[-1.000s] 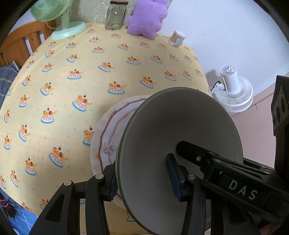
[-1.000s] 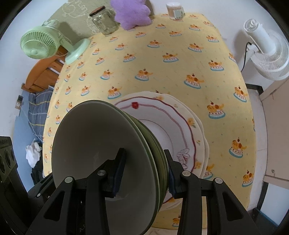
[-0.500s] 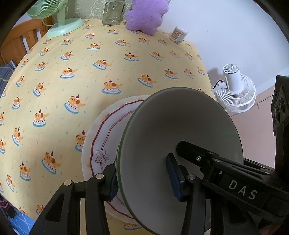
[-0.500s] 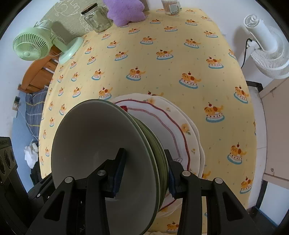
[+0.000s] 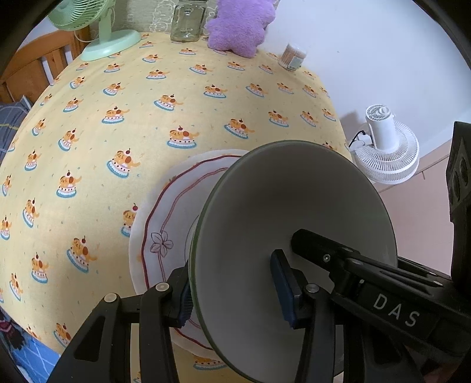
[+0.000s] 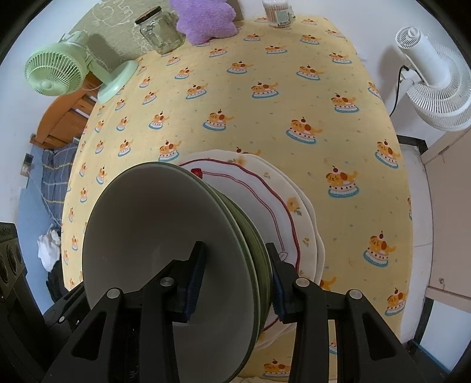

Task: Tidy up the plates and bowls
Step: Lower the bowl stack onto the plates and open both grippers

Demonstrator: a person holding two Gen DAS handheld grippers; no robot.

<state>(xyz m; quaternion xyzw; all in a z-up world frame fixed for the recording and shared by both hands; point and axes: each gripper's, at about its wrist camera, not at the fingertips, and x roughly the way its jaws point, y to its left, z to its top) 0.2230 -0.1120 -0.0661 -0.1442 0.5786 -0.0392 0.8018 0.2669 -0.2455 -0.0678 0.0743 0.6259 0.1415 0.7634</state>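
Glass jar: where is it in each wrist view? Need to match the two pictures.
Left wrist: glass jar at the top edge, centre-left, left of the purple plush.
Right wrist: glass jar upper left, also left of the purple plush.
Shared landmark: green fan, further left in both.

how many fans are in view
2. A green fan stands on the table's far left corner, beside the glass jar. A white fan stands off the table, on the floor to its right. None seems hidden.
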